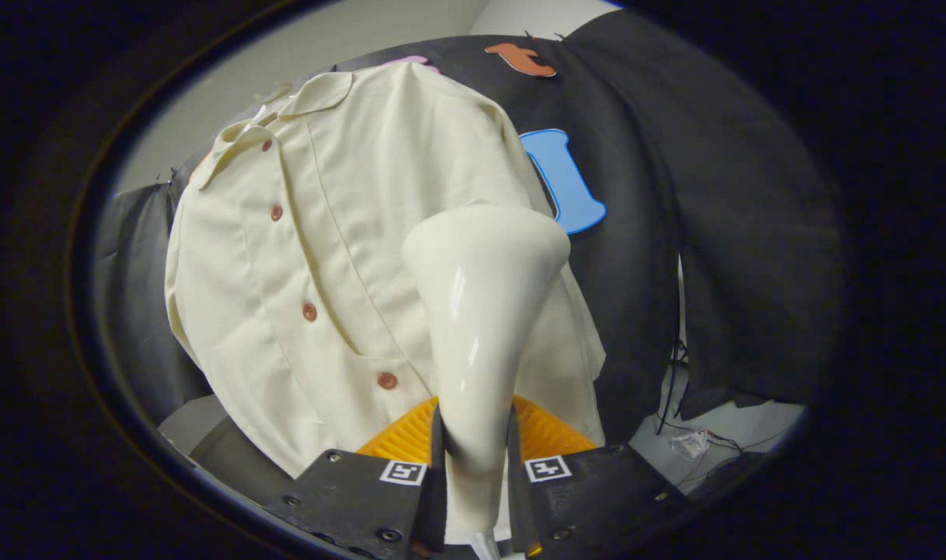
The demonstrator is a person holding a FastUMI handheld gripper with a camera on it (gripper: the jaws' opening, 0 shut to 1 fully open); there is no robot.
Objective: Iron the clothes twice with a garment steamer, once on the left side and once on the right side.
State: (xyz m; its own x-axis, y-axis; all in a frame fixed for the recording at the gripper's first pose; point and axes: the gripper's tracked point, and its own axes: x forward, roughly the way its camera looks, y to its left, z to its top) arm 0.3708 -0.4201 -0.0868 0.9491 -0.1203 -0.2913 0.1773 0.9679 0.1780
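Observation:
A cream button-up shirt [302, 233] with reddish-brown buttons hangs against the black cloth wall, tilted in the view, collar away from me. My gripper [473, 443] is shut on the handle of a glossy white garment steamer [481, 295]; both fingers press its narrow neck. The steamer's wide head lies against the shirt's panel to the right of the button row, about mid-height. The head's face and the cloth under it are hidden.
The black cloth wall [714, 233] surrounds the shirt. Thin black cables [671, 389] hang down beside the shirt's lower hem, and a pale floor patch [737, 428] with small clutter lies below them.

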